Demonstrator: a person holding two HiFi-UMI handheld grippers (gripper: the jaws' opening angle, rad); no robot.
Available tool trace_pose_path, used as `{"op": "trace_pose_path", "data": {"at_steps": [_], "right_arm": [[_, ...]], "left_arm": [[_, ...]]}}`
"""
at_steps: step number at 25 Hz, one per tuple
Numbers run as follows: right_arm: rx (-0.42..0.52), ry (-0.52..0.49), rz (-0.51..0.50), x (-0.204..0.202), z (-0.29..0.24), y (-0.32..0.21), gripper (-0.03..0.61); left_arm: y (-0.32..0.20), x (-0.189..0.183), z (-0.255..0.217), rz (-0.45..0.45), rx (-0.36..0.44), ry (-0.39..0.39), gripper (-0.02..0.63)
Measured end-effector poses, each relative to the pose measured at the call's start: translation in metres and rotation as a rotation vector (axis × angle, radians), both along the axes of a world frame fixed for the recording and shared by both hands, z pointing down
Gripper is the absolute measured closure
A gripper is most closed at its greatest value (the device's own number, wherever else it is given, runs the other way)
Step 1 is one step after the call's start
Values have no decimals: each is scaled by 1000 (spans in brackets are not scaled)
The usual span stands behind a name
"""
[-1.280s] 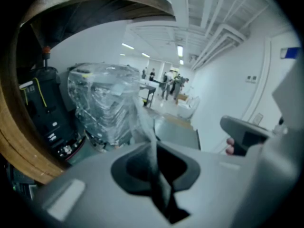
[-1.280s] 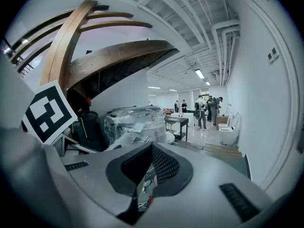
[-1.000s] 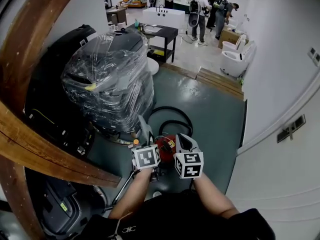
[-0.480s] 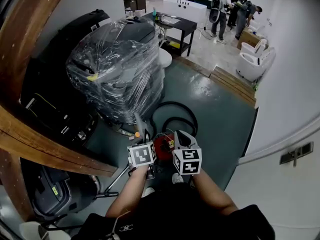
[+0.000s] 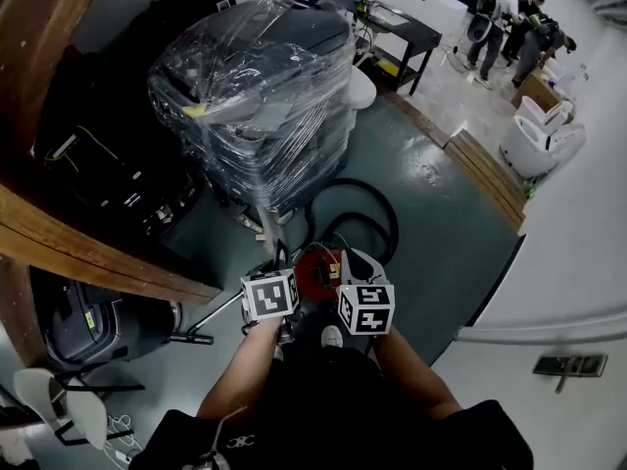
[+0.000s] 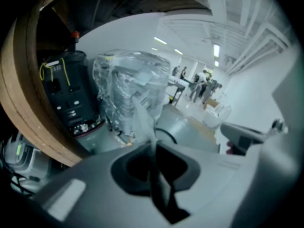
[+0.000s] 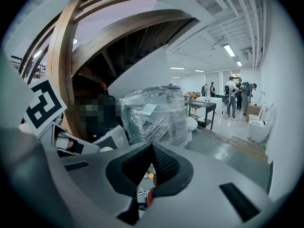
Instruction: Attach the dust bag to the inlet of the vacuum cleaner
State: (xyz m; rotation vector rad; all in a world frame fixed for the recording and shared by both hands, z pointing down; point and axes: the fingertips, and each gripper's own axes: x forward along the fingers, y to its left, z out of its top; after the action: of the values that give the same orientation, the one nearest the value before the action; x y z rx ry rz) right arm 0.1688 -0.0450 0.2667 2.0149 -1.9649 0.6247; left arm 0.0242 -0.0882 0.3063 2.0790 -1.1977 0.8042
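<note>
The left gripper [image 6: 153, 145] pinches a thin, pale dust bag [image 6: 142, 120] that sticks up at twelve o'clock. The right gripper [image 7: 151, 148] is closed and empty. The red vacuum cleaner [image 5: 315, 270] sits between them, with a black hose [image 5: 380, 221] looping at one o'clock.

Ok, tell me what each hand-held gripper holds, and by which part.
Left hand-held gripper pinches a thin pale sheet, probably the dust bag, by its lower edge. Right hand-held gripper is shut on nothing.

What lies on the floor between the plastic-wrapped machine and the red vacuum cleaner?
A looped black hose lies on the green floor between the wrapped machine and the red vacuum cleaner, as the head view shows.
</note>
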Motion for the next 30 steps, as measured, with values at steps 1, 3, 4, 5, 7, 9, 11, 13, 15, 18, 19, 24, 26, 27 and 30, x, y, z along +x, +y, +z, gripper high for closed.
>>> {"op": "trace_pose_path", "data": {"at_steps": [1,3,4,5,7,9,11,13,15,18,19,24,26,27,30], "right_arm": [[-10,-5,-13,1,6,-3,581],[-32,-14,-37,1,18,-9,581],[-44,-19,-48,0,25,-11,581],[-57,-23,-59,-1,32,-14,581],[-85,-29,-81,-5,46,-18,581],[-115,-31,-102,-9,61,-21,581],[-134,-29,-117,-13,72,-27,581],[-148,-28,-124,-15,82,-33,581],[-167,-32,-130,-18,93,-36,581],[-205,-33,-139,-21,118,-37,581],[-219,-33,-140,-22,128,-36,581],[-294,-42,-140,-26,188,-32,581],[-320,-42,-142,-28,213,-29,581],[-330,-45,-142,-29,225,-27,581],[-335,-71,-135,-33,257,-27,581]], "left_arm": [[0,-1,4,-11,-5,-4,589],[2,-6,12,-32,-14,-19,591],[3,-10,17,-43,-19,-24,589],[4,-14,21,-53,-25,-26,591],[7,-22,30,-72,-35,-22,590],[11,-32,37,-96,-38,-29,589],[12,-42,44,-115,-34,-44,589],[13,-52,54,-131,-38,-54,589],[15,-61,69,-144,-54,-63,589],[17,-74,101,-158,-86,-90,589],[16,-79,114,-163,-97,-99,589],[8,-96,180,-176,-145,-127,589],[6,-99,208,-174,-157,-136,589],[5,-102,221,-174,-162,-140,589],[1,-110,262,-172,-168,-160,589]]}}
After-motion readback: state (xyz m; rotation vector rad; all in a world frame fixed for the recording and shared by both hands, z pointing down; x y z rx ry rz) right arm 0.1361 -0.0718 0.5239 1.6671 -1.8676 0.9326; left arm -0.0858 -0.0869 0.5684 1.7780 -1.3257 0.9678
